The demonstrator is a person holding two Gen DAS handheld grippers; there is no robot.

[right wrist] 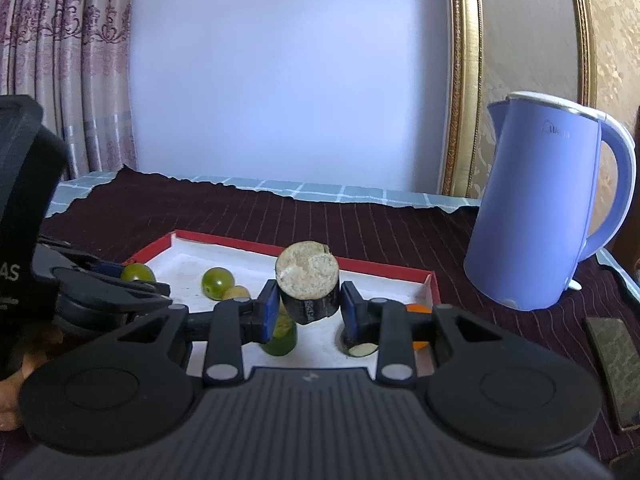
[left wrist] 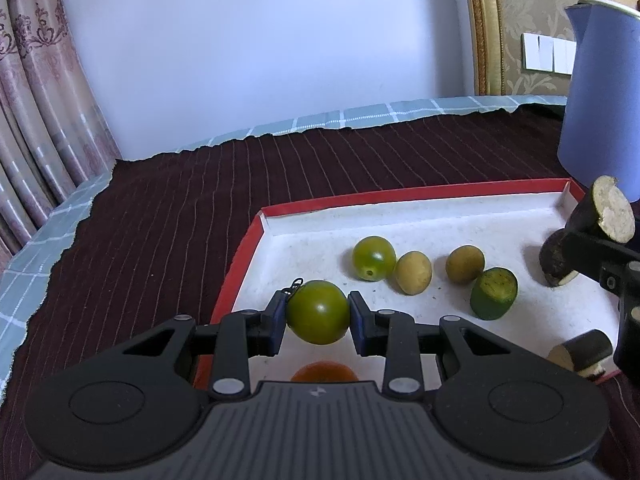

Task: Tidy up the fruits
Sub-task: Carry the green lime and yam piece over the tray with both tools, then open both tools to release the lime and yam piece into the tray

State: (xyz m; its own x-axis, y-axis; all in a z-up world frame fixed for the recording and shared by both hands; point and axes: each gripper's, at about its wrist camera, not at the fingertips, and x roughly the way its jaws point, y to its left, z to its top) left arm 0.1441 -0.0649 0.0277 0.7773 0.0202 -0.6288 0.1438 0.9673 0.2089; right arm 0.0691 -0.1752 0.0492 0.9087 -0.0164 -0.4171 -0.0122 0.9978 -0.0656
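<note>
My left gripper (left wrist: 318, 314) is shut on a green tomato (left wrist: 318, 312), held just above the near left part of the red-rimmed white tray (left wrist: 320, 204). In the tray lie another green tomato (left wrist: 373, 258), two tan round fruits (left wrist: 413, 272) (left wrist: 465, 265), a green cut piece (left wrist: 494, 293) and dark cut pieces (left wrist: 556, 258). An orange fruit (left wrist: 324, 372) shows below the jaws. My right gripper (right wrist: 308, 300) is shut on a dark sugarcane piece (right wrist: 307, 280) with a pale cut face, held over the tray (right wrist: 248, 246); the same piece (left wrist: 612, 216) shows at the right edge of the left wrist view.
A lilac electric kettle (right wrist: 536, 208) stands right of the tray on a dark striped cloth (left wrist: 180, 216) over a checked cover. A dark flat object (right wrist: 614, 356) lies at the right. Curtains hang at the left, a gold frame behind.
</note>
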